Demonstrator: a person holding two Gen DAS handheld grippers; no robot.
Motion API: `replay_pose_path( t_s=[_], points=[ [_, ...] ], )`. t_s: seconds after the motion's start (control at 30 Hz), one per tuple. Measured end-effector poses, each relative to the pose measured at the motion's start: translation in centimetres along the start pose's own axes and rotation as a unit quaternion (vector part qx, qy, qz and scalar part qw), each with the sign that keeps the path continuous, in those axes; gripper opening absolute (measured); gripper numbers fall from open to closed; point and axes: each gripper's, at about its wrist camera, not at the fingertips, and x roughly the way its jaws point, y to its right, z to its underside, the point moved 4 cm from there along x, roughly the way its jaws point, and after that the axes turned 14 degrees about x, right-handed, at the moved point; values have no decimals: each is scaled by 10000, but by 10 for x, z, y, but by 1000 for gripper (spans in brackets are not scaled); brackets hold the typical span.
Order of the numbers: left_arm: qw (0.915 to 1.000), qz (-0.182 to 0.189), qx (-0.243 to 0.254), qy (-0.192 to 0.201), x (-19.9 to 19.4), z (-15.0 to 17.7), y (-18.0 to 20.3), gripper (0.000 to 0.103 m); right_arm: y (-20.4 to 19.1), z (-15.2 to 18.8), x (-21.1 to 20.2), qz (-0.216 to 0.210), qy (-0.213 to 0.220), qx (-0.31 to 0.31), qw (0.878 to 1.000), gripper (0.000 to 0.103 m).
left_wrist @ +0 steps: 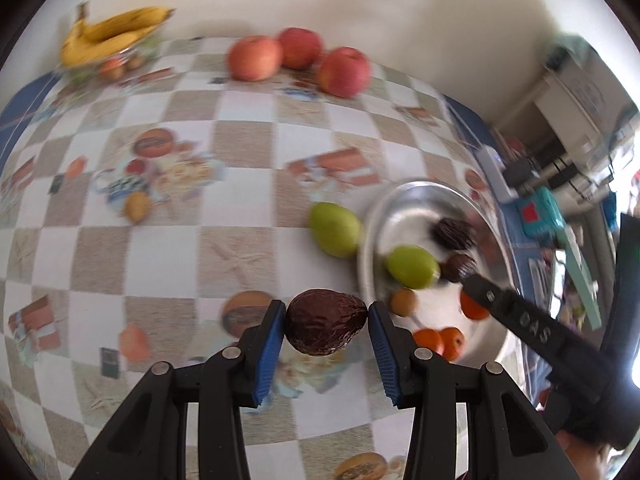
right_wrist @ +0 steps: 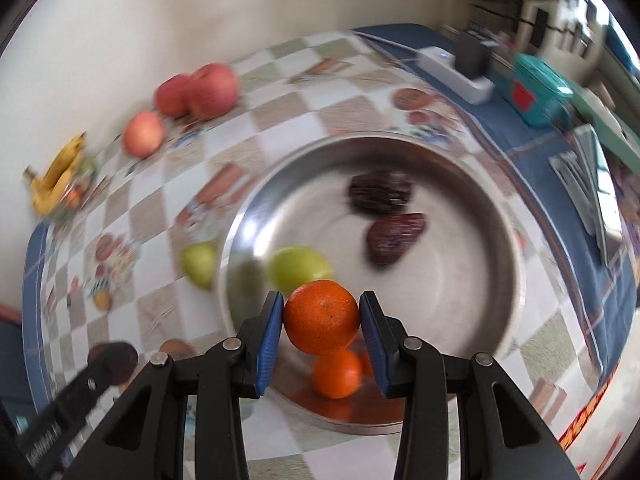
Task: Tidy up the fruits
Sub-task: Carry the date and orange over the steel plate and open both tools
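Avocado pinched in left gripper, orange pinched in right gripper over bowl.

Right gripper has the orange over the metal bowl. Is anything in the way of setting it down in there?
Partly. The right gripper holds the orange above the metal bowl, and two other oranges lie directly beneath it. A green pear and two dark fruits lie further in; the bare floor to the right looks free.
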Motion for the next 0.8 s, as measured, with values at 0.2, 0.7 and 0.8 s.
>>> replay_pose_path(
  t_s=[0.2, 0.7, 0.8],
  points=[
    [9977, 75, 665, 72, 15, -1, 40, 45, 10, -8, -5, -115, 84, 133, 9998, 41],
    [9959, 268, 860, -29, 40, 4, 65, 57, 18, -8, 5, -93, -118, 14, 9999, 42],
    [9960, 246, 861, -71, 41, 5, 63, 57, 18, -8, 6, -94, -162, 9, 9998, 42]
  ],
)
